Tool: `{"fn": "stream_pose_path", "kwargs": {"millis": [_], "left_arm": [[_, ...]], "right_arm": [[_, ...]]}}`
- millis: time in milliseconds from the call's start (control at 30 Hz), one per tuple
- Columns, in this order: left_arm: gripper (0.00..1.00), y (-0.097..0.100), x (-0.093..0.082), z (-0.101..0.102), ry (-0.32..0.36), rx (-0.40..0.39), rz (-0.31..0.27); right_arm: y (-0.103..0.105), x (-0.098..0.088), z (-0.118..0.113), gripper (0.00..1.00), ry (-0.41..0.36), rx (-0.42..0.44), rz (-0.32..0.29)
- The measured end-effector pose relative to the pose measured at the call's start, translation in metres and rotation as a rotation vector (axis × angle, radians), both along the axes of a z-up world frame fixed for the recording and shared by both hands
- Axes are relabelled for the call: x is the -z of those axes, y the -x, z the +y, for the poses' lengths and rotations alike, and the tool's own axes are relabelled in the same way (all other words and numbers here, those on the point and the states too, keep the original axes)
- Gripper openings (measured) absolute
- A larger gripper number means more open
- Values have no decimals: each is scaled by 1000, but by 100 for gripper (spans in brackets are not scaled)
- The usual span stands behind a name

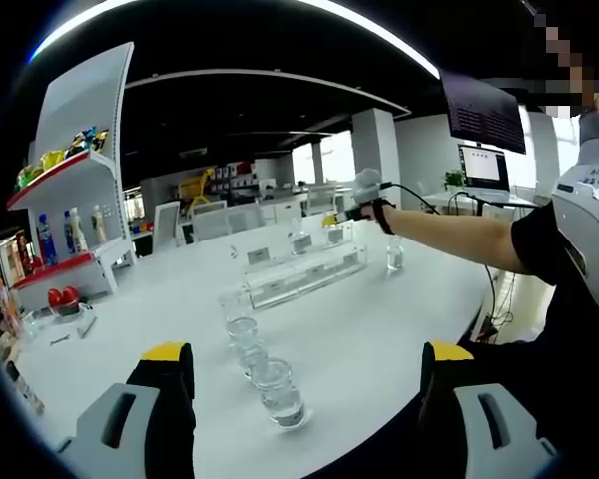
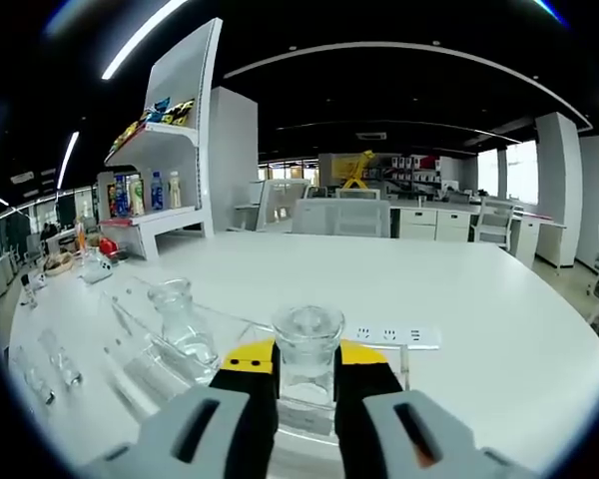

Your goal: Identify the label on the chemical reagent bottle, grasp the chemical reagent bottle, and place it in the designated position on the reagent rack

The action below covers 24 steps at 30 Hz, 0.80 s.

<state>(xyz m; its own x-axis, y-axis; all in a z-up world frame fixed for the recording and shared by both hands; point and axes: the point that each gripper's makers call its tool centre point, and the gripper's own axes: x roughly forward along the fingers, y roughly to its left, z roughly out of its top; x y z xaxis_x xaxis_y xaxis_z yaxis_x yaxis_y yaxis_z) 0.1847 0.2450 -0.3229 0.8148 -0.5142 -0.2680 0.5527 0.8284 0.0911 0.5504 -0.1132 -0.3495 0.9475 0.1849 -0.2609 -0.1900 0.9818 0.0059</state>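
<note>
A row of clear glass reagent bottles (image 1: 278, 390) stands on the white table (image 1: 379, 329) between the wide-apart jaws of my left gripper (image 1: 307, 361), which is open and touches none of them. Farther back lies the clear acrylic reagent rack (image 1: 304, 271) with small labels and bottles in it. A person's arm reaches over the rack with my right gripper (image 1: 341, 213). In the right gripper view, that right gripper (image 2: 307, 361) is shut on a clear bottle (image 2: 307, 349) just over the rack (image 2: 140, 361). Another bottle (image 2: 182, 317) stands in the rack to the left.
One lone bottle (image 1: 394, 255) stands on the table right of the rack. A white power strip (image 2: 399, 335) lies beyond it. A white shelf unit (image 1: 75, 215) with drinks and snacks stands at the table's left, a monitor (image 1: 484, 166) at the far right.
</note>
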Motion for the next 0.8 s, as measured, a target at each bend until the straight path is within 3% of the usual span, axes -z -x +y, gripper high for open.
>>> {"fn": "stream_pose_path", "kwargs": {"millis": [300,600,800], "left_arm": [[94,1,-1,1,1,-6,-4],[94,2,-4,-1,-2,-2,-11],[94,4,-6,-2,-1,0,-16]], "right_arm": [[2,1,3,23,57,-24,-4],[9,2,0,31,22,-31,25],[6,-2,1,34,-18,-35,9]]}}
